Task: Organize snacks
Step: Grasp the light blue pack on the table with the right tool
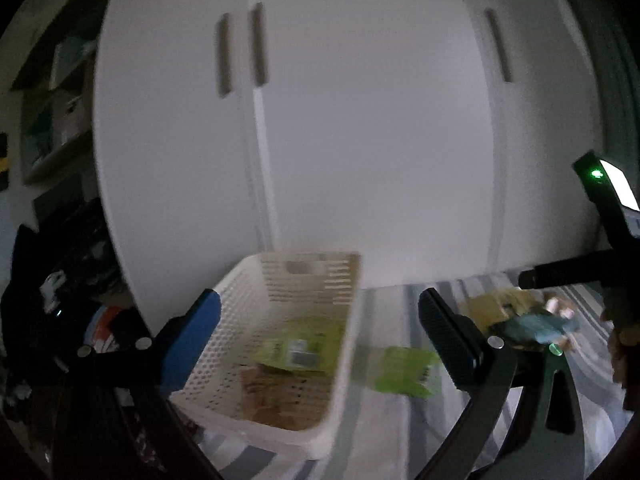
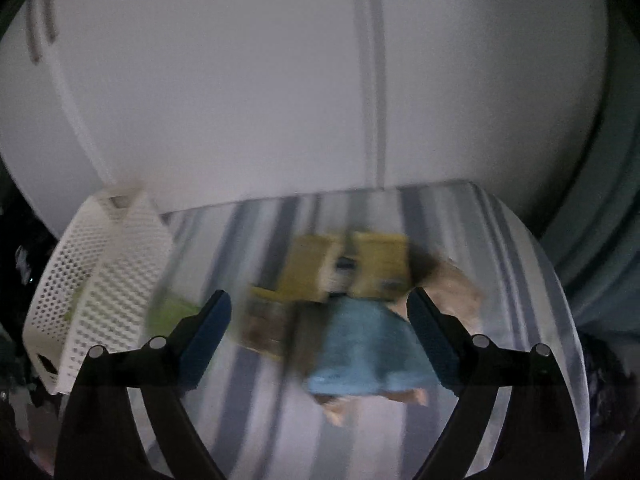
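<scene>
- Left gripper (image 1: 320, 336) hangs with its jaws spread wide and nothing between them, the blue pad (image 1: 192, 344) on one side and the black ribbed pad (image 1: 450, 342) on the other.
- Right below and ahead of it sits the white basket (image 1: 344, 344), a perforated plastic one, on the striped cloth (image 1: 400, 432).
- Inside the basket: 1 green packet (image 1: 304, 344) lying on top of a brown packet (image 1: 276, 396).
- Just outside the basket's near wall, a second green packet (image 1: 404, 368) lies flat on the cloth, close to the basket but not in it.
- Over to the right gripper (image 2: 320, 340): jaws parted wide here too, holding nothing, poised above the pile of loose snacks.
- That pile is blurred, but you can pick out a blue packet (image 2: 368, 352) nearest the fingers, 2 yellow packets (image 2: 380, 266) behind it, touching each other, and a brown packet with a yellow edge (image 2: 264, 328) to the side.
- A tan packet (image 2: 456, 284) pokes out behind the blue one; its exact shape is lost in the blur.
- From this view the basket stands off to the left of the pile, well apart from it.
- White wardrobe doors (image 1: 360, 120) fill the background, right up against the far edge of the cloth.
- From the left camera, the right gripper's black body with a green light (image 1: 597, 174) shows at the edge, above the pile.
</scene>
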`<state>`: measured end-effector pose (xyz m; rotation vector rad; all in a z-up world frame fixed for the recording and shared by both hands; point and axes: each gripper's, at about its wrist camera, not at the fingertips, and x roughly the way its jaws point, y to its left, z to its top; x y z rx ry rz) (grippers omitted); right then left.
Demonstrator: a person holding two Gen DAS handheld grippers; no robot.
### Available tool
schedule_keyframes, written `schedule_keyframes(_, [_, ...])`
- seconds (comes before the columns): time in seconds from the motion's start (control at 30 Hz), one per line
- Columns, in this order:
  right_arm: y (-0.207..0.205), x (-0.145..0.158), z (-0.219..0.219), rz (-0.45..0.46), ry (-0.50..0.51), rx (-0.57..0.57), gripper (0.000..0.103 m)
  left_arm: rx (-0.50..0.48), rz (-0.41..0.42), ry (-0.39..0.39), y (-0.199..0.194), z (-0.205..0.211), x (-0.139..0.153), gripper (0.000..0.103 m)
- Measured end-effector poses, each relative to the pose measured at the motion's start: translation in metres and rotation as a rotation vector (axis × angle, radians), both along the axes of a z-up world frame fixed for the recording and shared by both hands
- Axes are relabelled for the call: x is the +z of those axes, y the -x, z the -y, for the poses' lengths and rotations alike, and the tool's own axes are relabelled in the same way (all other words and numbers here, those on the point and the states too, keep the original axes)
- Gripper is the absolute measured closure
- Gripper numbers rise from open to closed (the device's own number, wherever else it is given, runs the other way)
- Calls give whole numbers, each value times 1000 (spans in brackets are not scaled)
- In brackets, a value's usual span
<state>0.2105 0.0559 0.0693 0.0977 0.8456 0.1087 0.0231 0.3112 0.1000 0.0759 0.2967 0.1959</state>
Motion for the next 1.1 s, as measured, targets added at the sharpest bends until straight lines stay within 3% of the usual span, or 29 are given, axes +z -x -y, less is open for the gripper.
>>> schedule_keyframes(0.17, [-6, -20, 23, -69, 16, -30, 7, -144, -26, -39, 0, 30, -5, 3])
schedule_keyframes(0.3, [-19, -41, 25, -140, 19, -34, 7, -304, -119, -26, -5, 51, -14, 3])
schedule_keyframes(0.43, [-32, -59, 25, -189, 40, -49, 7, -366, -174, -12, -7, 62, -23, 3])
schedule_keyframes(0.9, [-65, -89, 6, -255, 128, -16, 5, -369, -272, 78, -27, 47, -40, 3])
schedule_keyframes(0.97, [-65, -90, 3, -255, 146, -8, 10, -374, -281, 81, -29, 47, -42, 3])
schedule_keyframes(1.07, [-62, -90, 5, -251, 161, -2, 34, -380, -295, 70, -30, 50, -46, 3])
schedule_keyframes(1.1, [-61, -90, 7, -253, 151, 2, 35, -382, -301, 63, -31, 51, -48, 3])
